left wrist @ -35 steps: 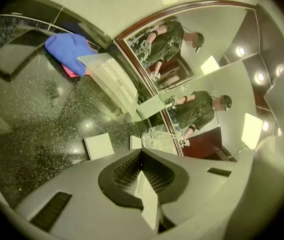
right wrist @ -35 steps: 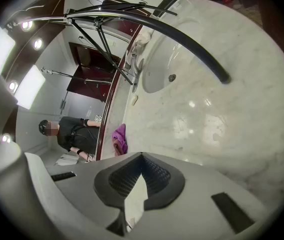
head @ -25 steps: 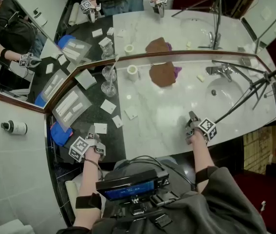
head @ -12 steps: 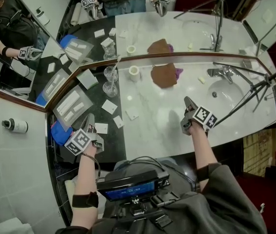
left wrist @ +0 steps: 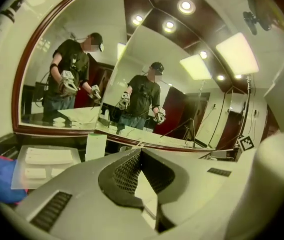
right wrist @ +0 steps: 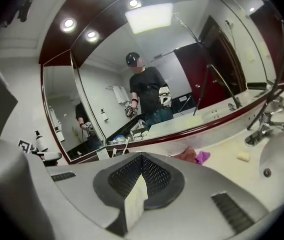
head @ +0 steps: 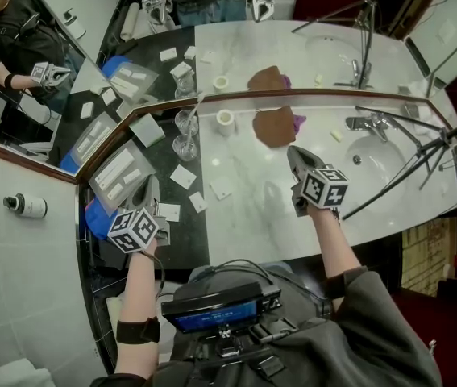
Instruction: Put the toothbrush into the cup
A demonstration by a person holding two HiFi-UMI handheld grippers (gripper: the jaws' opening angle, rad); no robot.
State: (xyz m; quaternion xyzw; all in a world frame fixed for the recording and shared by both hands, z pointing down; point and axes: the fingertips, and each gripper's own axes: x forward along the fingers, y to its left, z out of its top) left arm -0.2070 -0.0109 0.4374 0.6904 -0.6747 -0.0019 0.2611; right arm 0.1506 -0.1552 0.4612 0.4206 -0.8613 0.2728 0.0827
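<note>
A: Two grippers over the vanity, well apart. Left gripper (head: 149,190) above the dark near-left stretch of counter (head: 188,244), jaws clenched flat together, nothing in the bite.

B: Same story for the right gripper (head: 295,156): pads pressed shut, nothing between them, hanging over the white marble near the middle.

A: Toothbrush (head: 195,106)?

B: Far side, left of centre, by the look of it. Slim white handle standing in the farther of two glass cups (head: 181,122), tip leaning toward the mirror frame. Too small to swear to. Second cup (head: 184,147) just nearer, touching or almost.

A: Well clear of both grippers, then.

B: Rest of the count, quickly. One white roll (head: 222,118) just right of the cups. One brown cloth (head: 272,126) further right, one purple scrap (head: 296,122) touching its right edge. One pale soap sliver (head: 337,134), one faucet (head: 365,119), one basin (head: 381,147) at far right, black tripod legs (head: 397,174) crossing over it.

A: Four small white packets (head: 184,176) scattered on the near side of the cups. One clear tray (head: 119,172) of sachets at left, one blue bundle (head: 95,216) just beside the left gripper.

B: Two mirror panels (head: 309,47) meeting in a corner behind the cups. Both gripper views facing them, person reflected with a gripper in each hand.
</note>
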